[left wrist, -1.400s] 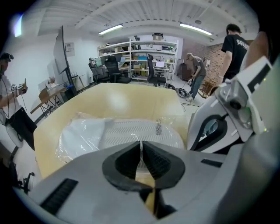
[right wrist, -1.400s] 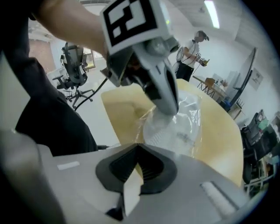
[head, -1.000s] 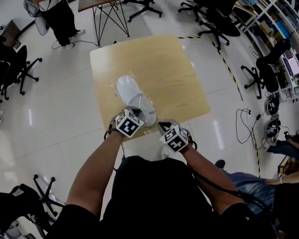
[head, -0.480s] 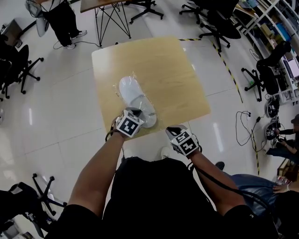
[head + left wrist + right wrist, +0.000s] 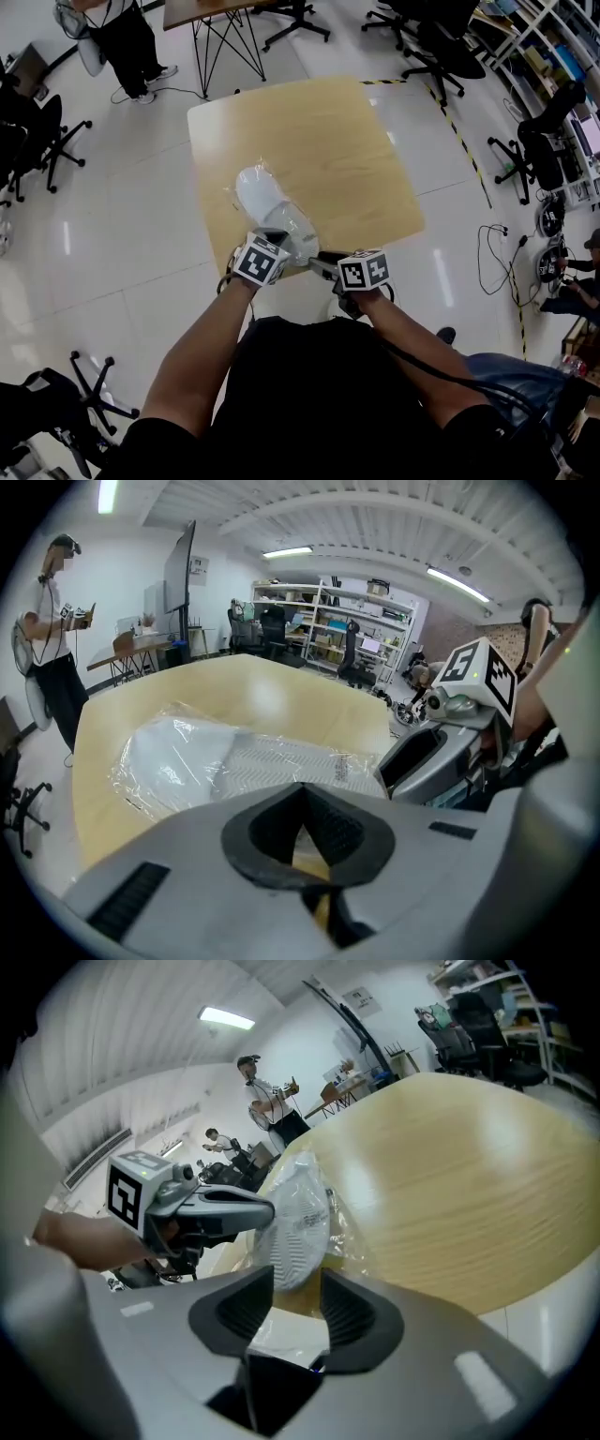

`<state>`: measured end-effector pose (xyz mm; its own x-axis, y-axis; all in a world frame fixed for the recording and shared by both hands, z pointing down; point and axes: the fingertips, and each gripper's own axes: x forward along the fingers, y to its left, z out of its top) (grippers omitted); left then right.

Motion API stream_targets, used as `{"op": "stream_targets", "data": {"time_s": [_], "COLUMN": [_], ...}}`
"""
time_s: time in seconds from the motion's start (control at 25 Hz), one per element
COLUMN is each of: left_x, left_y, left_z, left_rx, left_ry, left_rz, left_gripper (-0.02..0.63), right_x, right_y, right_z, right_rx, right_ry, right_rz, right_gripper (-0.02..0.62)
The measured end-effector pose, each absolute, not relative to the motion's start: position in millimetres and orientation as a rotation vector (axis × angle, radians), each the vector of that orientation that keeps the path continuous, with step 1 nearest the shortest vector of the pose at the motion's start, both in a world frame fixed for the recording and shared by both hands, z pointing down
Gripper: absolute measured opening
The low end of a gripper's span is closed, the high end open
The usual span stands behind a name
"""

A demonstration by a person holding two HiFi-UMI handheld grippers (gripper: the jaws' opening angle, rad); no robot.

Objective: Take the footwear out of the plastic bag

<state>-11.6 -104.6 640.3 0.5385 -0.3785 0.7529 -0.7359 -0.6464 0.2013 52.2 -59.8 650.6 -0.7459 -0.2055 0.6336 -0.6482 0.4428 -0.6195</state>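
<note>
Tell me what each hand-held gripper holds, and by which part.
Left hand-held gripper pinches the plastic bag at its near edge; right hand-held gripper is open, holding nothing.

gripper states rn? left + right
Left gripper: closed, pinching the plastic bag.
Right gripper: open, empty, jaws facing the bagged slipper.

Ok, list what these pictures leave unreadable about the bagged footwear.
- Mouth of the plastic bag: head view, covered by the left gripper and right gripper.
- Count of footwear: every view, crinkled film and glare; one piece or a pair unclear.
- Print on the label: left gripper view, too small.
</note>
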Motion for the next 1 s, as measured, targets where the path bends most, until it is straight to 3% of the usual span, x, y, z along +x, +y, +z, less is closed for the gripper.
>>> {"op": "stream_targets", "data": {"time_s": [0.32,0.44,0.56,0.76,0.84,1.0], "left_x": [-3.6,-23.6,-65.2,-95.6,-90.6,-78.1], "left_y": [-95.1,-99.7,-127.5,-152.2,-147.1,-147.6], "left_z": [618.9,588.6,572.6,623.5,637.4,648.9], "left_rx": [2.355,2.469,2.473,2.450,2.486,2.527], "left_ry": [-0.805,-0.831,-1.036,-0.948,-0.763,-0.620], "left_rz": [0.815,0.727,0.688,1.301,1.551,1.777], "left_gripper": [0.008,0.087,0.089,0.109,0.169,0.117], "right_x": [53.8,67.5,82.6,90.1,88.1,91.1], "right_y": [-57.4,-62.0,-62.8,-68.1,-72.7,-86.1], "right_z": [649.3,637.8,634.4,631.1,634.5,634.0], "right_rx": [0.622,0.587,0.540,0.474,0.453,0.455], "right_ry": [-2.237,-2.266,-2.260,-2.252,-2.221,-2.204], "right_rz": [1.337,1.341,1.280,1.319,1.286,1.285], "right_gripper": [0.091,0.054,0.051,0.046,0.048,0.051]}}
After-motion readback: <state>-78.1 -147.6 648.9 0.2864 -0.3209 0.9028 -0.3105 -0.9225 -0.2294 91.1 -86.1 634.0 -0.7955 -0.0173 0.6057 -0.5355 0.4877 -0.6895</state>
